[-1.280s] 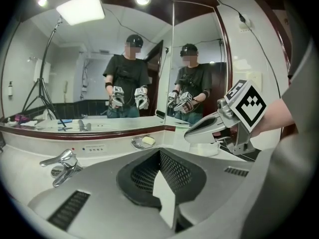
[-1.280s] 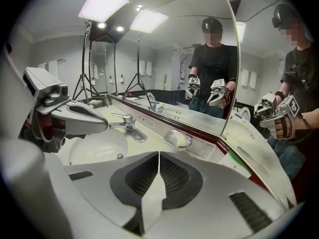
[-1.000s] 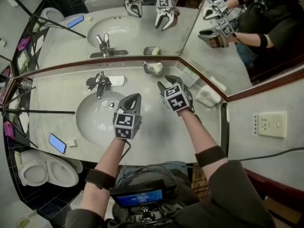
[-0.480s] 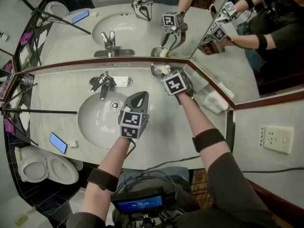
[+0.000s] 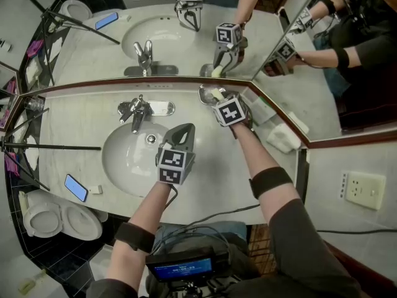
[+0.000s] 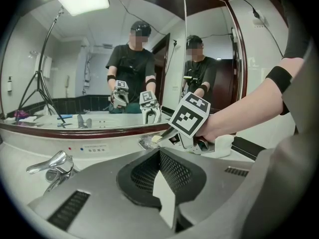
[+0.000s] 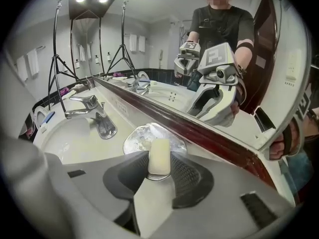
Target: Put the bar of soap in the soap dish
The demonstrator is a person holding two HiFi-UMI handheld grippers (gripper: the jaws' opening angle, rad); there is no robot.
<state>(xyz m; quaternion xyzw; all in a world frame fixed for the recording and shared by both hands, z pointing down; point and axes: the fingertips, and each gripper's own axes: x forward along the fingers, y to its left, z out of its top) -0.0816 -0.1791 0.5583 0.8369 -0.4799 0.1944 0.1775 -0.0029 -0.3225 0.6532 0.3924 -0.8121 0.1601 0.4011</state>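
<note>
1. Soap position: the bar of soap (image 7: 160, 151) lies lengthwise between the jaws of my right tool (image 7: 159, 166). It is directly over the soap dish (image 7: 135, 137), at the back of the counter (image 5: 74, 126), right of the tap (image 5: 138, 109) and close under the mirror (image 5: 186, 42).
2. Right tool: the jaws have just been closing and now stand about half open, with the pads against both long sides of the bar, so I read it as gripped. I cannot tell whether the bar's underside rests on the dish or hangs just above it.
3. Left tool (image 5: 184, 131): shut tight and holding nothing, over the rim of the basin (image 5: 127, 157), well apart from the dish.
4. Risk – slip. If the bar is wet and slick, a hard squeeze could shoot it forward out of the pads toward the mirror.
5. Risk – bad release. The tool points steeply down, so letting go with the bar tilted or off-centre could tip it over the shallow rim onto the counter.
6. Risk – knock. The jaw tips sit close to the dish and could nudge or skid it as I pull back.
</note>
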